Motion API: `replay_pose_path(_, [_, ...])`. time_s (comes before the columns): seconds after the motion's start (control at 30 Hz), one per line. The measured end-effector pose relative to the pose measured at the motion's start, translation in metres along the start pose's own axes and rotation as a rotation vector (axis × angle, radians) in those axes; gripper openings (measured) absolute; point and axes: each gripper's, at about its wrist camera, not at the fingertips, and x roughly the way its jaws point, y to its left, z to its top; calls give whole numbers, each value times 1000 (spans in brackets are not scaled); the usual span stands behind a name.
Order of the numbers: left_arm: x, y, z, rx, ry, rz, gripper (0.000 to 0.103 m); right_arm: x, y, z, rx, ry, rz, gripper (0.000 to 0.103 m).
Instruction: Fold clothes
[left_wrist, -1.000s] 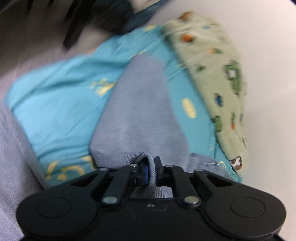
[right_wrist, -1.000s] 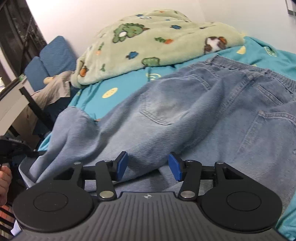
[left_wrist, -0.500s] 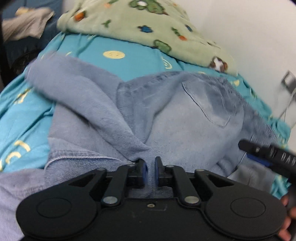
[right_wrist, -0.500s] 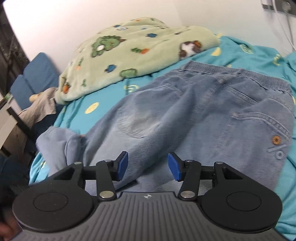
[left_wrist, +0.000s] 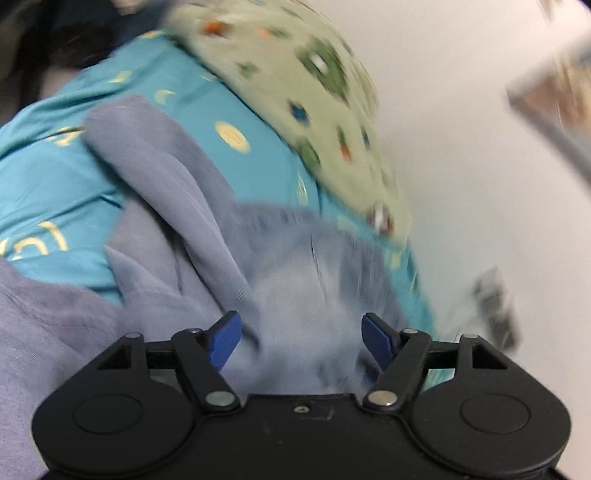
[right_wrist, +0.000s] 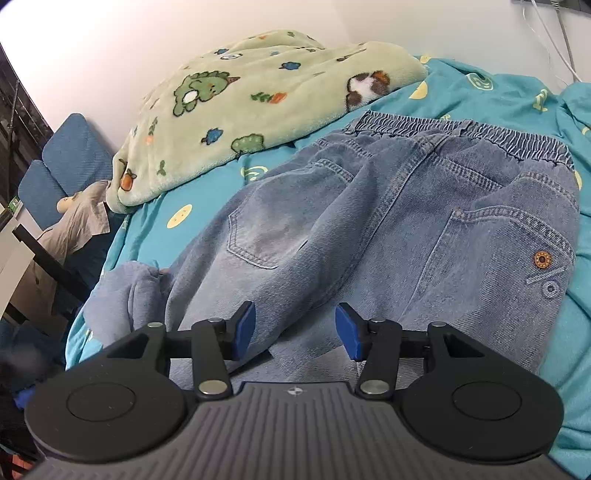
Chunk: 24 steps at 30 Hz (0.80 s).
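Light-blue jeans (right_wrist: 388, 221) lie back-pockets-up on the teal bed sheet (right_wrist: 517, 99), waistband at the far side. A leg is folded over, its paler inside showing as a bunched end (right_wrist: 122, 299) at the left. In the blurred left wrist view that folded leg (left_wrist: 177, 192) runs diagonally over the jeans (left_wrist: 306, 280). My left gripper (left_wrist: 301, 336) hovers above the denim, its jaws opening, and the pads press on nothing. My right gripper (right_wrist: 293, 328) stands open just over the jeans near their lower part, holding nothing.
A green fleece blanket with cartoon animals (right_wrist: 258, 103) is piled at the back of the bed against a white wall (left_wrist: 480, 147). Blue cushions (right_wrist: 70, 162) and a beige garment (right_wrist: 77, 221) sit off the bed's left edge. Cables hang at the top right.
My left gripper was shut on the jeans' leg; now it has let go, its jaws spread wide, and it has swung away. The right gripper has barely shifted and stays open.
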Motion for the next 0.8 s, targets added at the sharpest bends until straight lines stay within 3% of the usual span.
replay_pose_path(0.07, [2, 20, 24, -99, -44, 26, 72, 1, 0, 0, -1, 4, 1, 52])
replay_pose_path(0.17, [27, 48, 54, -192, -41, 125, 72, 5, 2, -1, -1, 19, 8, 52])
replay_pose_path(0.33, [73, 81, 83, -229, -67, 205, 66, 11, 4, -2, -19, 31, 16, 52])
replay_pose_path(0.4, [89, 91, 93, -240, -85, 207, 39, 14, 5, -3, -31, 29, 16, 52])
replay_pose_path(0.43, [91, 94, 97, -238, -115, 236, 19, 16, 6, -3, -37, 28, 16, 52])
replay_pose_path(0.47, [92, 96, 100, -244, -135, 239, 10, 18, 6, -4, -40, 30, 16, 52])
replay_pose_path(0.6, [53, 83, 118, -192, -263, 213, 4, 22, 6, -5, -49, 33, 19, 52])
replay_pose_path(0.7, [-5, 69, 139, -188, -413, 194, 4, 19, 8, -5, -56, 17, 25, 52])
replay_pose_path(0.8, [-70, 67, 161, -166, -547, 231, 4, 15, 9, -6, -57, 6, 28, 52])
